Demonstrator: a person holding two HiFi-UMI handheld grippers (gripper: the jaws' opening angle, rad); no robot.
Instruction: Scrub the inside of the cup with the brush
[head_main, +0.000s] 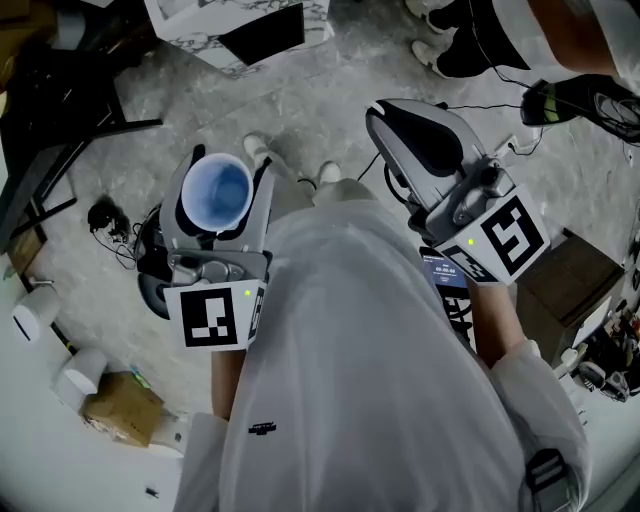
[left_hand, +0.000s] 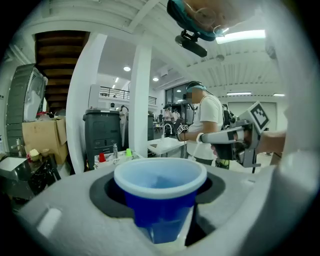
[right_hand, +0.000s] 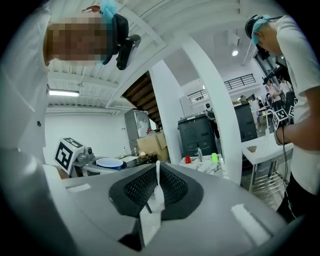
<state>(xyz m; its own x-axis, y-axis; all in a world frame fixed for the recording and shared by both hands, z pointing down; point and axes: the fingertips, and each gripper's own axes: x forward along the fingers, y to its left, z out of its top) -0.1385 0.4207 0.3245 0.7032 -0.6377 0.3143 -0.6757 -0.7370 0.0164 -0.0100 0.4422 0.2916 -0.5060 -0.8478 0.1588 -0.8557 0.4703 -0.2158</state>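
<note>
Right now the left gripper has its jaws pinching the cup by its sides, the black pads pressed against the wall below the rim. The cup is smooth plastic, dark blue outside and pale blue inside, tapered, with a rolled round lip. It is held mouth up, and in the head view I look straight into it.

The right gripper has its jaws pressed together on the brush. Its thin white handle stands as a flat blade between the ribbed black pads and pokes out just past them. I cannot make out the bristles.

The two tools are well apart, one on each side of my white shirt, with open air between the brush and the cup's rim. In the right gripper view, the cup sits off to the left at about the same height.

Below both is a mottled grey concrete floor. A cardboard box sits near the left edge. Cables trail beside the left gripper. A dark wooden box is just beside my right arm.
</note>
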